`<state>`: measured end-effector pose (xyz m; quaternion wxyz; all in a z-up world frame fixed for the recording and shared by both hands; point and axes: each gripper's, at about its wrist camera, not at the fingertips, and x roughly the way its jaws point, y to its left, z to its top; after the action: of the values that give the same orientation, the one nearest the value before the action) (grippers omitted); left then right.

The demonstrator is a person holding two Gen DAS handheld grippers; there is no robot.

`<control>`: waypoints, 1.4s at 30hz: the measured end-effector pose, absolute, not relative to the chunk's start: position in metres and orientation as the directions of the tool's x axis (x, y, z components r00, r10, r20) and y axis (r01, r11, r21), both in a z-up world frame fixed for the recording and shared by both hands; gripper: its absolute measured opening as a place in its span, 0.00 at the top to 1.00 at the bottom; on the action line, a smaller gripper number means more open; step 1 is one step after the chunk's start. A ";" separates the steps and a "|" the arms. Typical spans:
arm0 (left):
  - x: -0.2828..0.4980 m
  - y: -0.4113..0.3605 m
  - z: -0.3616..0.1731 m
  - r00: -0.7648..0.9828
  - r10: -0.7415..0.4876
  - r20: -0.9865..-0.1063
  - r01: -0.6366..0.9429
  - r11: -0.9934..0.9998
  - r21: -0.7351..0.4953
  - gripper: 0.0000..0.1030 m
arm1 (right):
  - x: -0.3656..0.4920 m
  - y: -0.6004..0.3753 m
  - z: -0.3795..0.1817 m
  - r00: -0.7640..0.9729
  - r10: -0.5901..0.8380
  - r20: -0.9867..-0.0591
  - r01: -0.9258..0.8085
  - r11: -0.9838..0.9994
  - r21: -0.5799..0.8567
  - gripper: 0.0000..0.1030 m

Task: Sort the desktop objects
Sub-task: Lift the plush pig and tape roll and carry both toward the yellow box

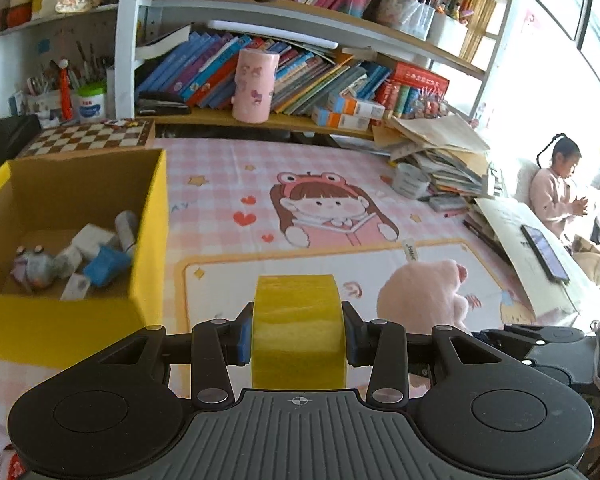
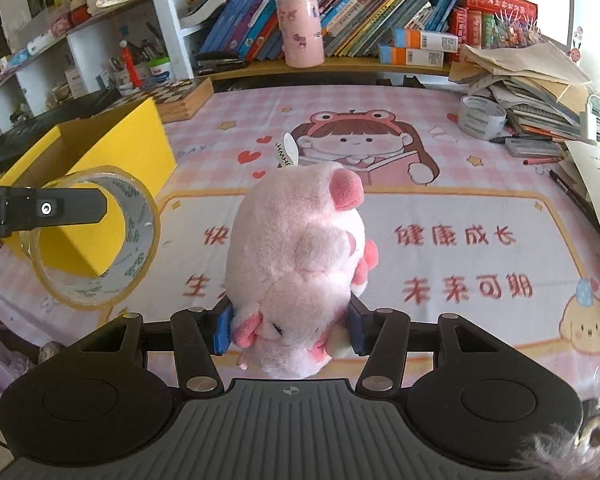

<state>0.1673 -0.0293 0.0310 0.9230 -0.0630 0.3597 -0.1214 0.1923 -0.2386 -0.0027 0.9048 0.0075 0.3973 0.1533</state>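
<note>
My left gripper (image 1: pixel 298 334) is shut on a yellowish roll of clear tape (image 1: pixel 299 328), held edge-on above the pink desk mat. The same tape roll (image 2: pixel 96 236) shows at the left of the right wrist view, with a left finger (image 2: pixel 44 210) across it. My right gripper (image 2: pixel 290 330) is shut on a pink plush pig (image 2: pixel 296 264), which also shows as a pink plush (image 1: pixel 424 296) at the right of the left wrist view. A yellow cardboard box (image 1: pixel 152 216) stands open at the left and holds several small items (image 1: pixel 80 256).
A second tape roll (image 2: pixel 482 116) lies near a paper stack (image 2: pixel 532 80) at the back right. A pink cylinder (image 1: pixel 255 86) stands on the book shelf. A chessboard box (image 1: pixel 92 138) sits behind the yellow box. A phone (image 1: pixel 546 252) and a seated person (image 1: pixel 556 188) are at the right.
</note>
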 end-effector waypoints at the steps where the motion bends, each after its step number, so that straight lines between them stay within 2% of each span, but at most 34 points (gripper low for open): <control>1: 0.163 -0.026 0.031 0.710 -0.272 -0.650 0.181 0.962 -0.205 0.61 | 0.188 -0.235 -0.002 0.636 0.281 -0.718 -0.272 0.953 0.133 0.52; 18: 0.093 0.039 0.015 0.688 -0.289 -0.665 0.186 0.957 -0.223 0.61 | 0.111 -0.167 -0.009 0.610 0.264 -0.747 -0.299 0.950 0.092 0.52; 42: 0.045 0.118 0.015 0.733 -0.226 -0.641 0.056 0.960 -0.275 0.61 | 0.082 -0.084 -0.006 0.525 0.393 -0.755 -0.479 0.869 0.120 0.52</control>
<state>0.0447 0.1185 0.0150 0.9233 -0.1192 0.3570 -0.0766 0.0819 -0.0842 -0.0060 0.8717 -0.0513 0.4182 0.2502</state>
